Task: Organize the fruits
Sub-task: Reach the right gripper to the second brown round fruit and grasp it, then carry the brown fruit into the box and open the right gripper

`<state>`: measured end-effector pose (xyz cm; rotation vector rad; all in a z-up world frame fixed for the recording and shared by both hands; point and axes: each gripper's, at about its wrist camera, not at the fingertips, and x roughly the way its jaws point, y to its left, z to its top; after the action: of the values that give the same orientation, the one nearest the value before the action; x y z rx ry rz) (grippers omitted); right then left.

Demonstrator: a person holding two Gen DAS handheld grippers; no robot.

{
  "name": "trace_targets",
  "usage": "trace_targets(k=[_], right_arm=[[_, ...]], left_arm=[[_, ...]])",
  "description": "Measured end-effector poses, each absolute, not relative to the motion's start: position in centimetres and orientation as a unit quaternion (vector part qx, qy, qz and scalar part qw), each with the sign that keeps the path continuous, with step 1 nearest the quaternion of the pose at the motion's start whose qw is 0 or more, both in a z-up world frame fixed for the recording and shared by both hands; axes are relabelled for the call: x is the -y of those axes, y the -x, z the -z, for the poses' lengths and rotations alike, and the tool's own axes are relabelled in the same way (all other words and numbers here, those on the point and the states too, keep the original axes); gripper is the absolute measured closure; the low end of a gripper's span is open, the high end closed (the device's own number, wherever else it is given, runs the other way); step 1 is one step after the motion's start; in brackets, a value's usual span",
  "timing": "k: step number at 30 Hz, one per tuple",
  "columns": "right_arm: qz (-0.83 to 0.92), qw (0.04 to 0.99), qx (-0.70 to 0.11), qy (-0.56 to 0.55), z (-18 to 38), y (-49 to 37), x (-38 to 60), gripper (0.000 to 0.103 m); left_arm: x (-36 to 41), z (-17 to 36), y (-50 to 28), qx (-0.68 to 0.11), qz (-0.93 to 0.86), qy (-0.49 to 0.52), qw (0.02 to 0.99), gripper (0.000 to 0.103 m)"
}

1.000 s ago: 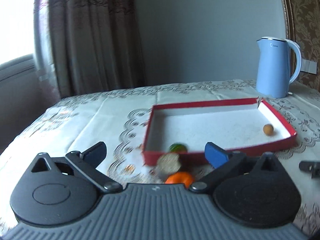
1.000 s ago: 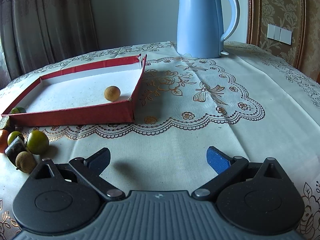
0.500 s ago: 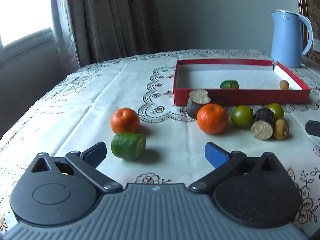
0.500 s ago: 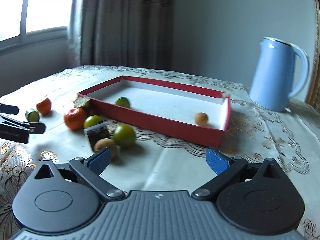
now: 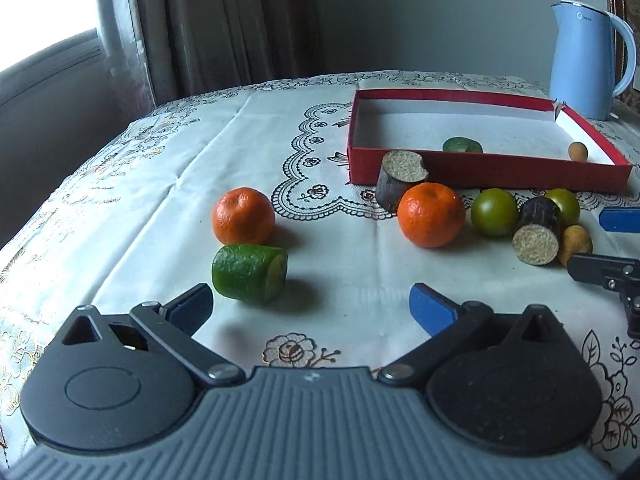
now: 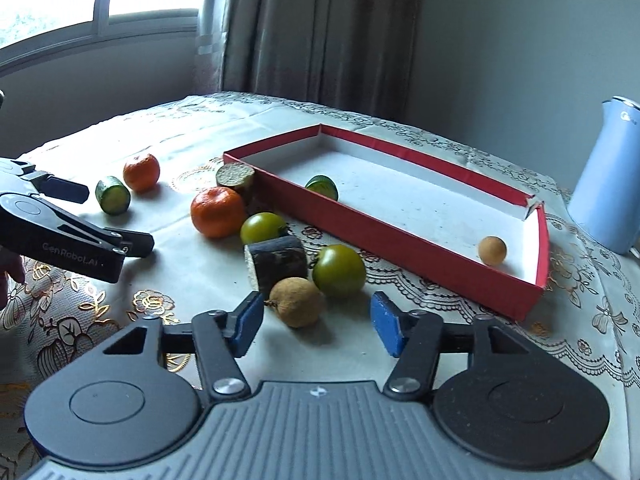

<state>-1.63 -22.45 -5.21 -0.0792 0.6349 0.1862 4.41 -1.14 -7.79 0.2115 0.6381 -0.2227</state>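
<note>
We see the left gripper (image 5: 310, 306) low in its own view with jaws wide and nothing between them, above the tablecloth (image 5: 120, 208). Just beyond its left finger lies a cucumber piece (image 5: 250, 274), and behind that, nearly touching, an orange (image 5: 243, 221). Right of centre sits a second orange (image 5: 431, 215) with a dark cut stump (image 5: 398, 178) behind it, against the red tray (image 5: 480, 168). Further right cluster two green fruits (image 5: 494, 212), another dark stump (image 5: 536, 236) and a brown longan (image 5: 576, 242).

In the right view, the right gripper (image 6: 316, 326) also stands wide and grips nothing; the longan (image 6: 296, 302) lies just ahead between its blue pads (image 6: 384, 324), closer to the left one. Whether it touches we cannot tell. Behind the longan are the stump (image 6: 276, 260) and a green fruit (image 6: 339, 270). Inside the tray (image 6: 400, 236) we find a cucumber piece (image 6: 322, 187) near the front wall and a small tan fruit (image 6: 492, 250) at the right end. A blue kettle (image 6: 608, 184) stands at the right edge.
</note>
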Motion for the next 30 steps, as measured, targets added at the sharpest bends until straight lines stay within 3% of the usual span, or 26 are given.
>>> trace_targets(k=[4, 11, 30], right_arm=[[-0.104, 0.941, -0.318, 0.043, 5.4, 1.2, 22.0, 0.063], [-0.106, 0.942, -0.317, 0.039, 5.7, 0.8, 21.8, 0.074], [-0.085, 0.957, -0.279, 0.002, 4.0, 3.2, 23.9, 0.074]], left_arm=[[1.0, 7.8, -4.6, -0.322, 0.109, -0.093, 0.936, 0.000], [0.7, 7.9, -4.9, -0.336, 0.103, -0.070, 0.934, 0.000], [0.7, 8.0, -4.8, -0.338, 0.091, -0.063, 0.935, 0.000]])
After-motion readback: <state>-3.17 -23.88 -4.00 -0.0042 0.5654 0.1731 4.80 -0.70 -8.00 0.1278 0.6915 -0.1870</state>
